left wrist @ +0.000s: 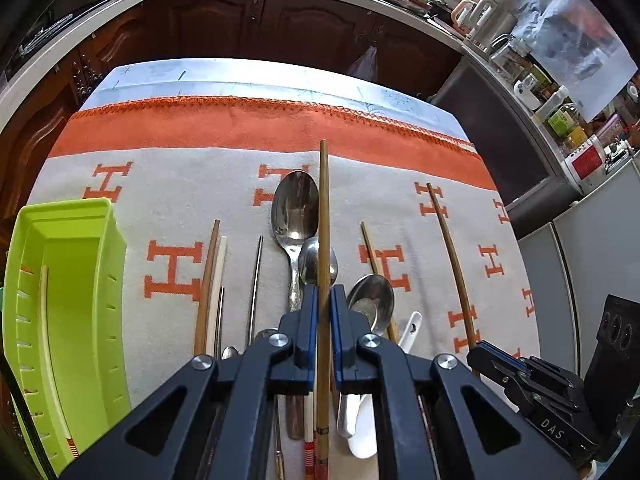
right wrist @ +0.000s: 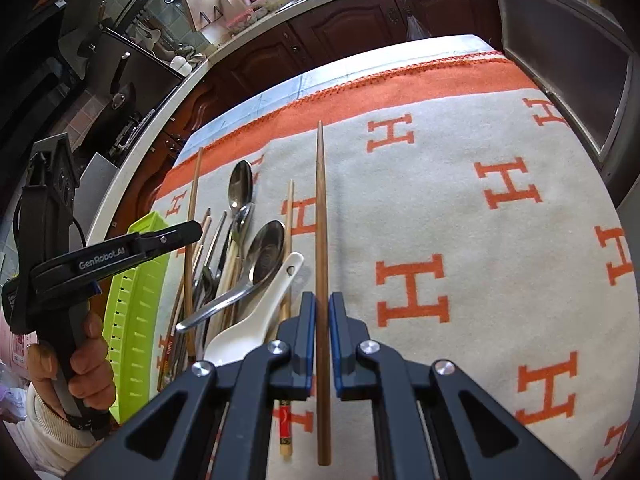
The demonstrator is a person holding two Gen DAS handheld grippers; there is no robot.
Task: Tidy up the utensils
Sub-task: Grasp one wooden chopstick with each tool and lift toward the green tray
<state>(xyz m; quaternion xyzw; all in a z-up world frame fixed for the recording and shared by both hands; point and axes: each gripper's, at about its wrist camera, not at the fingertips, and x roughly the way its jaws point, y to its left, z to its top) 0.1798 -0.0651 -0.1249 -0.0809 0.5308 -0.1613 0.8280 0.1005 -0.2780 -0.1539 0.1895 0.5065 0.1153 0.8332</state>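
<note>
My left gripper point(left wrist: 323, 292) is shut on a light wooden chopstick point(left wrist: 324, 208) that points away over the utensil pile. Below it lie a large metal spoon point(left wrist: 294, 212), a round metal spoon point(left wrist: 372, 296), a white ceramic spoon point(left wrist: 410, 330) and several chopsticks. My right gripper point(right wrist: 322, 300) is shut on a darker brown chopstick point(right wrist: 320, 208), and it also shows at the right point(left wrist: 480, 352) with that chopstick point(left wrist: 452, 260). The left gripper point(right wrist: 196, 230) appears at the left, holding its chopstick point(right wrist: 193, 200). A lime-green tray point(left wrist: 72, 280) point(right wrist: 136, 300) with one chopstick inside lies left of the pile.
The utensils lie on a white blanket with an orange border and H letters point(left wrist: 180, 200) point(right wrist: 460, 200). Dark wooden cabinets point(left wrist: 280, 20) and a countertop run behind the table. Bottles and jars point(left wrist: 560, 120) crowd the right side. A hand point(right wrist: 86, 364) holds the left gripper's handle.
</note>
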